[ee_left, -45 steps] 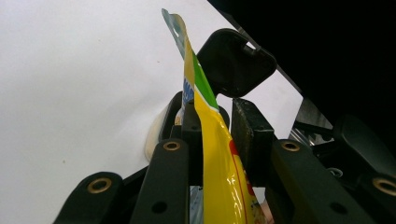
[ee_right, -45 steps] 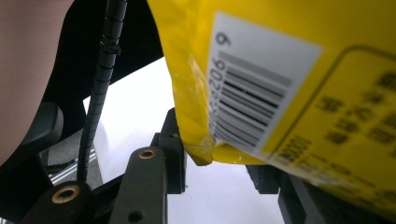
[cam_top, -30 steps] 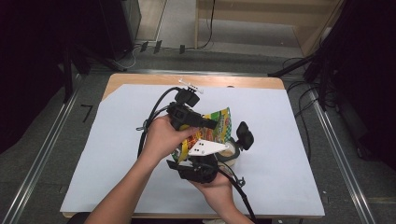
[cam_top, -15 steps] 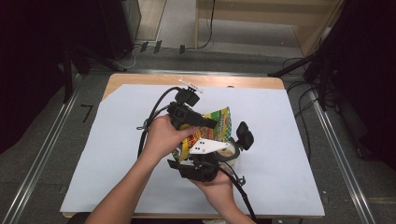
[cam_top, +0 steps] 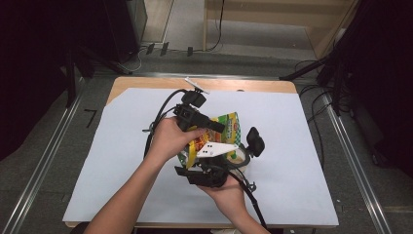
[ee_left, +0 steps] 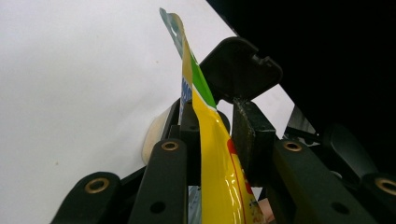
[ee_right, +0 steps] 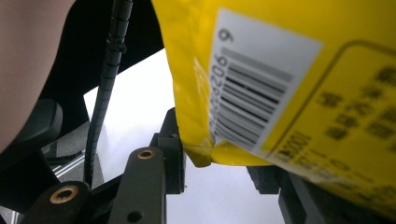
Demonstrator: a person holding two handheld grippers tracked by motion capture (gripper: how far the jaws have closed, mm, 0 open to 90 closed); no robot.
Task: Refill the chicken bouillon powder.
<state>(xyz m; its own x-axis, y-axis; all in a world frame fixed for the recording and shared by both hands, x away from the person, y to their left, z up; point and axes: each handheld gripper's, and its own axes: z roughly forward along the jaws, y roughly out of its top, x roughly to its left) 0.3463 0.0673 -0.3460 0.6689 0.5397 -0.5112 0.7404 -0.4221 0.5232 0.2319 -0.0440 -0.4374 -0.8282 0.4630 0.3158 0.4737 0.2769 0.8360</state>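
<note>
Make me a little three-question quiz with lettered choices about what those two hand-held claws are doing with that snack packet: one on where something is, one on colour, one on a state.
1. Where is the packet?
A. Held between both grippers above the white sheet
B. Lying on the floor
C. Inside a box

2. What is the main colour of the packet's side near the barcode label?
A. Blue
B. Yellow
C. Black

3. How does the left gripper stand?
A. Wide open, nothing between its jaws
B. Lying unused on the table
C. Shut on the packet's thin edge

Answers:
1 A: the high view shows the packet between the left gripper and the right gripper, over the sheet.
2 B: the right gripper view shows yellow film around the white label.
3 C: the left gripper view shows both jaws pressed against the film.
</note>
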